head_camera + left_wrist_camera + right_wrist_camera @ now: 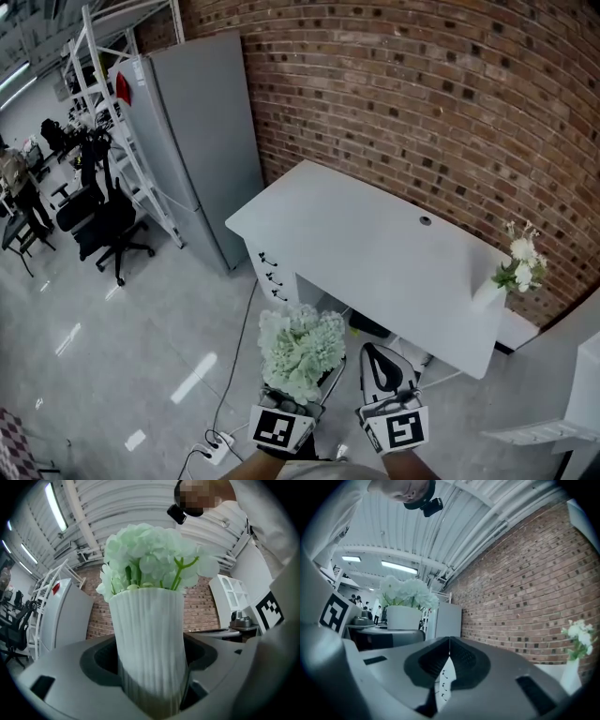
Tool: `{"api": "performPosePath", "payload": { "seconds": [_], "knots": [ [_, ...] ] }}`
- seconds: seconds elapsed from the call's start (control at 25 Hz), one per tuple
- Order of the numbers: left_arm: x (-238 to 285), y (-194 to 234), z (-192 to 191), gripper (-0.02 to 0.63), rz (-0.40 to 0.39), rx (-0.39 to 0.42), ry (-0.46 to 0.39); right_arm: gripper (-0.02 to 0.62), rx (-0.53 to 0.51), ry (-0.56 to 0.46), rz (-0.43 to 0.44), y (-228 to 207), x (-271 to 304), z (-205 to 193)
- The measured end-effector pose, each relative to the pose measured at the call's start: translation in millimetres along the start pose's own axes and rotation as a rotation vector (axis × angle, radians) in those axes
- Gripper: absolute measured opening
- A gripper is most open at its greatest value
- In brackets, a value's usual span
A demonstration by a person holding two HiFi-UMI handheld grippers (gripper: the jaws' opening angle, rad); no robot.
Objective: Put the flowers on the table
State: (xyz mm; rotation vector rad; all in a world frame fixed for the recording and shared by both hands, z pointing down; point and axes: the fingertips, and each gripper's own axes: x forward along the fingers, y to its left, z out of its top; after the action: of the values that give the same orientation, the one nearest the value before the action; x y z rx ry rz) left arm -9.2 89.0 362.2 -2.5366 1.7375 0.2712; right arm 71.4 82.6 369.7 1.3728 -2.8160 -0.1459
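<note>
Filling the top of a ribbed white vase (150, 644), a big rounded head of pale green and white flowers (302, 349) is carried upright in the air. It is over the grey floor and short of the near edge of the white table (375, 253).

The left gripper (298, 394) grasps the vase low on its body, one jaw pressed against each side, and the blooms rise well above the jaws. The right gripper (380, 361) is just beside it, clenched tip to tip with nothing held.

The vase looks rigid and smooth between its ribs, probably ceramic or hard plastic. It would likely crack or chip if it were knocked or set down hard. The ribs should give the pads some bite.

The blooms look soft, light and easily crushed, and their bulk probably makes the load top-heavy. The wall of the vase is the place to hold it, not the stems or petals, and it should be kept vertical.

The tabletop is mostly bare. A smaller vase of white flowers (518, 267) stands at its right end, close to the edge along the brick wall (422, 94). A tall grey cabinet (202, 141) stands to the left of the table.
</note>
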Motion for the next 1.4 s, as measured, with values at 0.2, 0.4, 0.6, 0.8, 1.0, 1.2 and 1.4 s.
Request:
{"api": "performPosePath", "payload": {
  "seconds": [0.2,0.4,0.6,0.8,1.0,1.2,1.4],
  "knots": [
    [41,47,-13,0.382,-0.02,-0.013,0.014,0.017,-0.012,0.022,-0.02,-11,60,-6],
    [72,96,-17,0.382,-0.031,-0.025,0.016,0.017,-0.029,0.028,-0.11,-39,109,-3],
    [93,145,-26,0.382,-0.024,-0.037,0.033,0.017,-0.036,0.044,-0.209,-65,141,-5],
    [117,178,-35,0.382,0.001,-0.043,0.028,0.017,-0.046,0.063,-0.269,-84,156,-7],
    [141,201,-42,0.382,0.04,-0.039,0.036,0.017,-0.033,0.071,-0.366,-129,151,-12],
    [174,212,-47,0.382,0.072,-0.007,0.032,0.017,-0.023,0.04,-0.386,-171,166,-13],
    [202,217,-56,0.382,0.095,-0.005,0.038,0.017,-0.03,0.041,-0.394,-204,176,-13]
  ]
}}
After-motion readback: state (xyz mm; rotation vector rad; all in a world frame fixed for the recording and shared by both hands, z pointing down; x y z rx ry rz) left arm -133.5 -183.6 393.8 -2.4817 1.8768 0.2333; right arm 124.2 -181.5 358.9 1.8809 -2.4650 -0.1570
